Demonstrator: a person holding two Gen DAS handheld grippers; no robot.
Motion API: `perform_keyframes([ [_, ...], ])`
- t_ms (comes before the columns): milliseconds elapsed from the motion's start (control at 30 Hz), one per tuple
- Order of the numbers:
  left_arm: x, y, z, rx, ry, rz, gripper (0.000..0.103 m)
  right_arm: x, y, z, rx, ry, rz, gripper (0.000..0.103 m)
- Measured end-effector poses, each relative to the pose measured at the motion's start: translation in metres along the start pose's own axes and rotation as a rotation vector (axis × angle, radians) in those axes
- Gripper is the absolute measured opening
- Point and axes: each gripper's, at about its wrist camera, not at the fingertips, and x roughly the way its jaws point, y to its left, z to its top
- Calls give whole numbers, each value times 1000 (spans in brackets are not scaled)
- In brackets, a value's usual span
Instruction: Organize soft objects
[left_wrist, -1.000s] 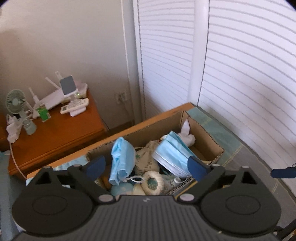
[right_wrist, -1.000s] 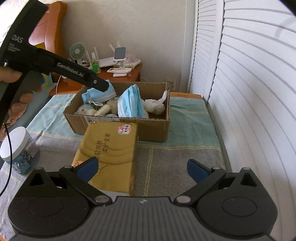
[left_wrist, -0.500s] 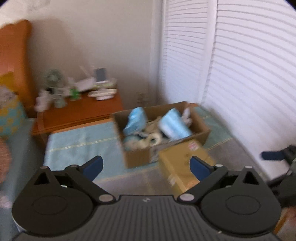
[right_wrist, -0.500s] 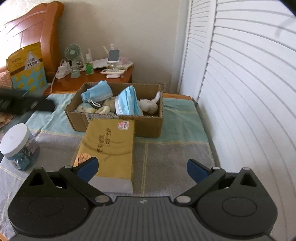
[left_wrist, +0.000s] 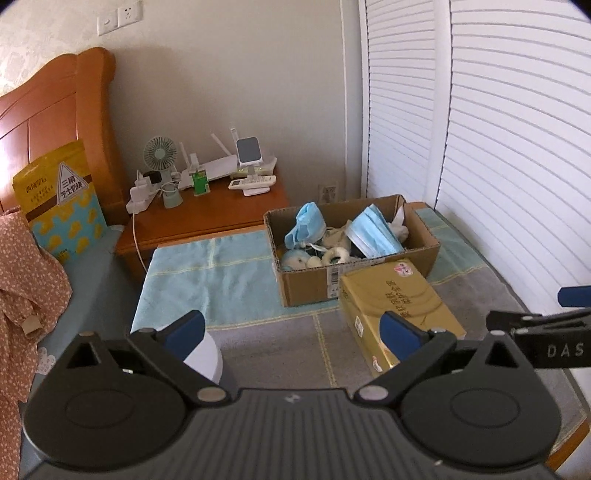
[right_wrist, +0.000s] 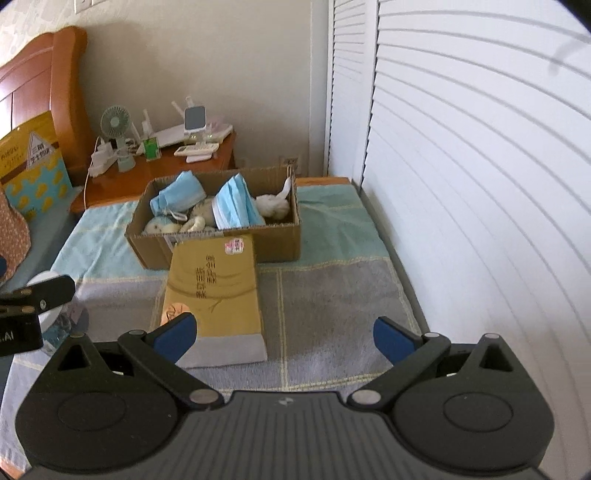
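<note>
On right tool (left_wrist: 546, 347): "DAS" (white lettering); tissue pack (right_wrist: 214, 291) Chinese-printed.

An open brown cardboard box (right_wrist: 280, 240) sits toward 12 o'clock in the right wrist view, holding a jumble of soft things. A crumpled blue face mask (right_wrist: 177, 197) lies at its 10 o'clock end, a stack of blue masks (right_wrist: 236, 206) leans tilted near the middle, and a white plush toy (right_wrist: 273, 205) rests at the 2 o'clock end. Small pale plush pieces (right_wrist: 173, 225) lie along the near wall.

Both wrist cameras look forward and down over the bed (left_wrist: 258, 343), well back; both share the cardboard box (left_wrist: 314, 284) (right_wrist: 273, 243) and nightstand (left_wrist: 207, 214).
</note>
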Motion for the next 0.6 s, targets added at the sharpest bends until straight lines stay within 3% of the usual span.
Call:
perform_keyframes([
  [600, 6, 1, -9, -40, 39, -33, 101, 2, 14, 1, -20, -5, -3, 103],
])
